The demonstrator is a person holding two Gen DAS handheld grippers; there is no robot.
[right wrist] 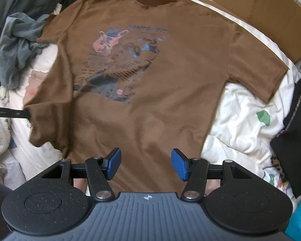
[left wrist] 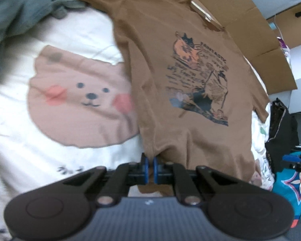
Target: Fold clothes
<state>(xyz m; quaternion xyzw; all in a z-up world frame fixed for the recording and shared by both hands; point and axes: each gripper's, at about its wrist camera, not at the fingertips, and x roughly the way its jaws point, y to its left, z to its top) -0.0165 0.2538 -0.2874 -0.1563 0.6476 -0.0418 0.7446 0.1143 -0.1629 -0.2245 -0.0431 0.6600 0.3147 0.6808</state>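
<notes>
- The brown tee (right wrist: 150, 76) lies face up on a white bed cover (right wrist: 240, 124), neck toward the top of the right wrist view, filling the middle of that frame.
- Its chest carries a dark and orange print (left wrist: 198, 76), right of centre in the left wrist view.
- The left gripper (left wrist: 149, 165) has its blue fingers (left wrist: 144, 167) pressed together on the tee's lower hem corner, at bottom centre of the left wrist view; the cloth there is pulled up off the cover and hangs in folds.
- In the right wrist view that same corner shows lifted and bunched at the left edge, where a black bar of the left gripper (right wrist: 10, 114) comes in.
- The right gripper (right wrist: 146, 165) hangs over the bottom hem with its fingers (right wrist: 179, 164) spread apart and nothing between them; whether they touch the cloth I cannot tell.
- A bear face (left wrist: 80, 98) is printed on the cover, left of the tee in the left wrist view.
- A grey garment (right wrist: 18, 46) lies crumpled at the upper left of the right wrist view, beside the tee's sleeve.
- Flattened cardboard (right wrist: 250, 6) lies along the upper right, past the tee's shoulder.
- A dark garment (right wrist: 295, 132) sits at the right edge.
</notes>
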